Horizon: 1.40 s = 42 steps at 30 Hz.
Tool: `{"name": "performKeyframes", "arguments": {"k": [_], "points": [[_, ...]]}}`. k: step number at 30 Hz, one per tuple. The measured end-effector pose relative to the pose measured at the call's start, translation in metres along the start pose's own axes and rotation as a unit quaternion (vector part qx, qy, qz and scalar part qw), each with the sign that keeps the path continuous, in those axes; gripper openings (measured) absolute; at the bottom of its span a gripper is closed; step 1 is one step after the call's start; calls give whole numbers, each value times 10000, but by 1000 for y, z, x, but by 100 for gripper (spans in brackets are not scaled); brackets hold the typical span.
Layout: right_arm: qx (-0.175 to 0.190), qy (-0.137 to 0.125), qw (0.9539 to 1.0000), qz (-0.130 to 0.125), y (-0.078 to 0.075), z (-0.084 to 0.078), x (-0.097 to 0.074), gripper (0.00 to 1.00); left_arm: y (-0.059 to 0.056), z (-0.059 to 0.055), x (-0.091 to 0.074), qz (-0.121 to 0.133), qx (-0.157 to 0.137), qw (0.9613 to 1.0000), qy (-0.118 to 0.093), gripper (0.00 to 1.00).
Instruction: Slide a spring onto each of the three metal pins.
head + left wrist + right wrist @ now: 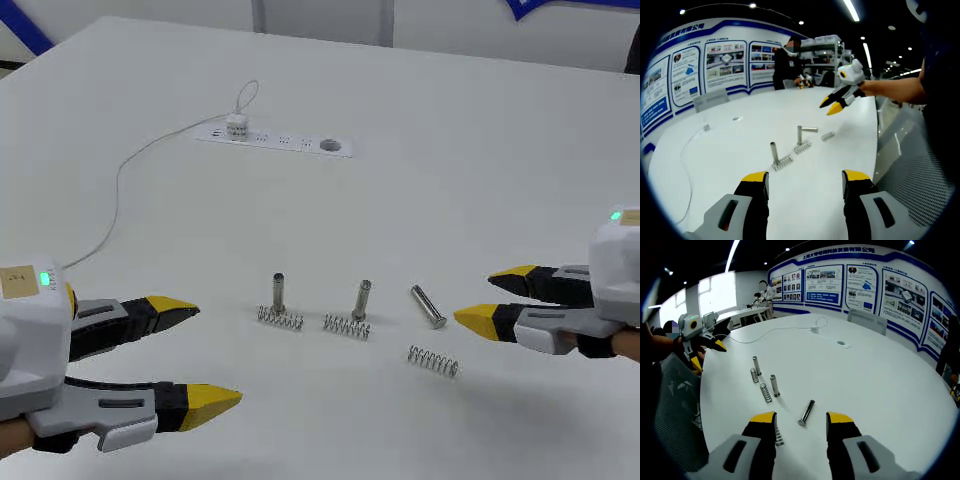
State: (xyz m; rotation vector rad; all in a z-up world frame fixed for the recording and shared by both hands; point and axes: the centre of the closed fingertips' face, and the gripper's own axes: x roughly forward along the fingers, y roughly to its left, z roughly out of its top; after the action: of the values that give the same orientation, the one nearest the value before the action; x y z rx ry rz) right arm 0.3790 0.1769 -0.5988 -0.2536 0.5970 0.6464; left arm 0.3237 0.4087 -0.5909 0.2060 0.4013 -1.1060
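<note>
L gripper: released, jaws spread wide, yellow tips aimed toward table centre, held low over near-L part of white table. R gripper: also unclenched, gripping nothing, tips aimed at pin 3 and close to it, apart from it as far as visible.

Pin 3: flat on tabletop, at an angle, seen just ahead of the jaws in R gripper view. Spring 3: flat on table near pin 3, on the person's side, not touching it.

Pin 2: upright, w/ spring 2 lying at its base; touching or not, can't tell. Pin 1: upright too, spring 1 lying at its foot the same way. All 3 springs off the pins. Row of pins roughly btwn the 2 grippers.

Farther back: flat white socket strip w/ small white plug, thin cable curving toward table's L edge. Bg in gripper views: blue-and-white wall boards, a person standing beyond the table.
</note>
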Motion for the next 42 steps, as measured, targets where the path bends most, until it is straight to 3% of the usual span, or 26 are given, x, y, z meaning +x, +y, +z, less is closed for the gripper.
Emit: {"name": "performKeyframes", "arguments": {"k": [22,42], "points": [[75,745,9970,-188,-16,-4,55,29,0,-3,-1,21,-19,10000,25,60],[405,1346,9890,-452,-20,-19,82,19,-1,-7,1,-27,-54,10000,55,58]]}}
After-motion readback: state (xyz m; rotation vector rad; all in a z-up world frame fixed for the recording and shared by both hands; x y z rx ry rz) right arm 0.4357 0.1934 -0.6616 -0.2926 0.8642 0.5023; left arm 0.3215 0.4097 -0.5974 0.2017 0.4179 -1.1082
